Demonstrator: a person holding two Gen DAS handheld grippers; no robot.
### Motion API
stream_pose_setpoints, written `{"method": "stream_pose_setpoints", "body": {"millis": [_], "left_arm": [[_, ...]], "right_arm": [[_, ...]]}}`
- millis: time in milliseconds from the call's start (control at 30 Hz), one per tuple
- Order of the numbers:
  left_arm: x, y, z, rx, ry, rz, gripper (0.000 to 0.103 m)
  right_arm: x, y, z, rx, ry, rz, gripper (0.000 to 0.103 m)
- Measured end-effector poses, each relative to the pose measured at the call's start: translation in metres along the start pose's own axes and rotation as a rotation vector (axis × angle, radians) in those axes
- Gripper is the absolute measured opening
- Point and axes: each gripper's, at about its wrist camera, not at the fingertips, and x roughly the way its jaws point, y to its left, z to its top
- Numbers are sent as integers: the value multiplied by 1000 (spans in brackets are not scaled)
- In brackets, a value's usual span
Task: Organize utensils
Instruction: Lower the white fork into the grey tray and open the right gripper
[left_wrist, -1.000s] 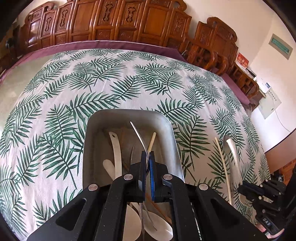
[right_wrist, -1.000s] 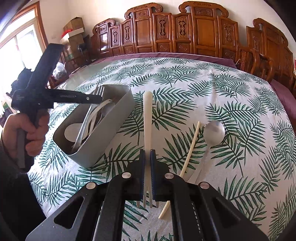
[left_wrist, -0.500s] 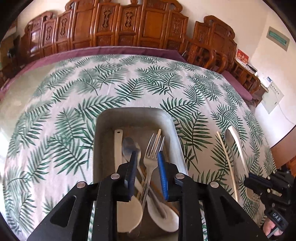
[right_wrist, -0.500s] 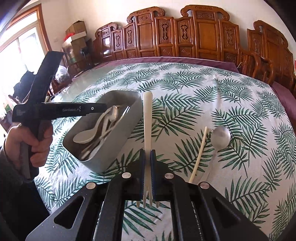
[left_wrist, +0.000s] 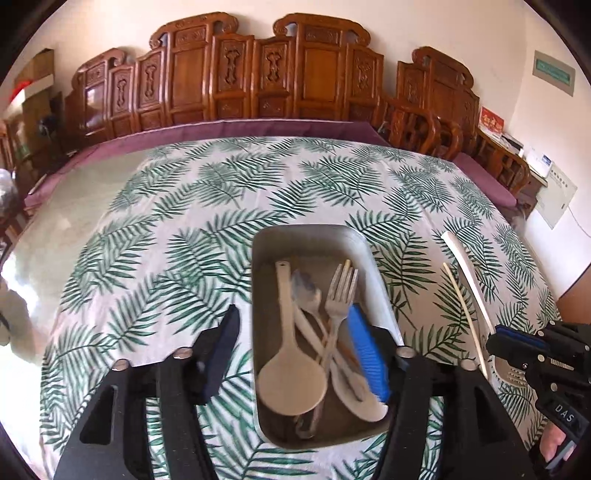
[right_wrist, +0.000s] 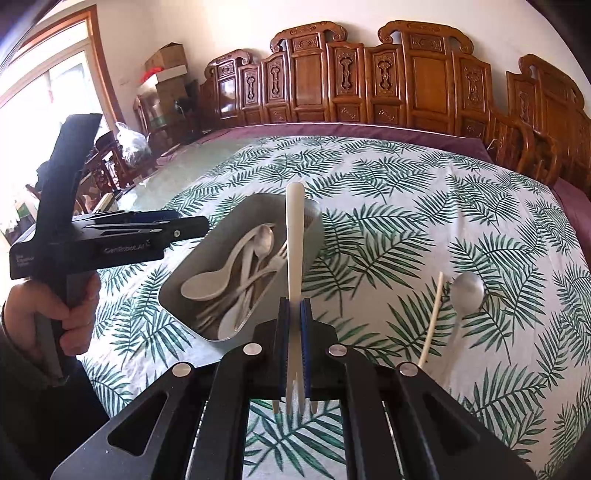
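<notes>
The white fork (right_wrist: 294, 251) is pinched in the right claw (right_wrist: 294, 332), handle pointing ahead of the claw and tines back toward the camera. Its handle tip reaches over the near rim of the grey tray (left_wrist: 373, 280), which sits just ahead and to the left of this claw on the leaf-print surface (right_wrist: 406, 206).

Inside the tray lie a big white spoon (left_wrist: 290, 373), a metal fork (left_wrist: 338, 299), a metal spoon (left_wrist: 306, 291) and a few more pale pieces, crossed over each other; how many lie underneath is hard to tell.

The left claw (left_wrist: 295, 354) stands wide, holding nothing. It hangs above the tray's near end, its left finger outside the tray's left wall and the blue-padded right finger over the tray's right side.

To the right of the right claw, on the cloth, a chopstick (right_wrist: 431, 317) lies just beside a second metal spoon (right_wrist: 466, 291), bowl away from the claw.

A hand (right_wrist: 70, 314) grips the left claw's handle. Carved wooden chairs (right_wrist: 406, 74) line the surface's far edge.
</notes>
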Motion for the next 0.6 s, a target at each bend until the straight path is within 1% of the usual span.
{"method": "stream_pose_setpoints", "body": {"millis": [33, 133, 167, 267, 367, 600], "left_arm": [[-2, 2, -1, -3, -6, 3, 67], [-8, 11, -4, -16, -16, 16, 80], [-10, 14, -4, -23, -21, 20, 86], [-14, 24, -5, -41, -37, 20, 95], [-17, 33, -5, -54, -44, 21, 95], [-19, 48, -2, -61, -64, 59, 95]], "right_arm": [[1, 2, 1, -1, 0, 1, 7], [5, 9, 5, 0, 2, 9, 7], [6, 11, 6, 0, 2, 13, 7], [13, 17, 12, 0, 4, 26, 7], [22, 22, 19, 9, 9, 41, 7], [48, 31, 36, 58, 26, 99, 7]]}}
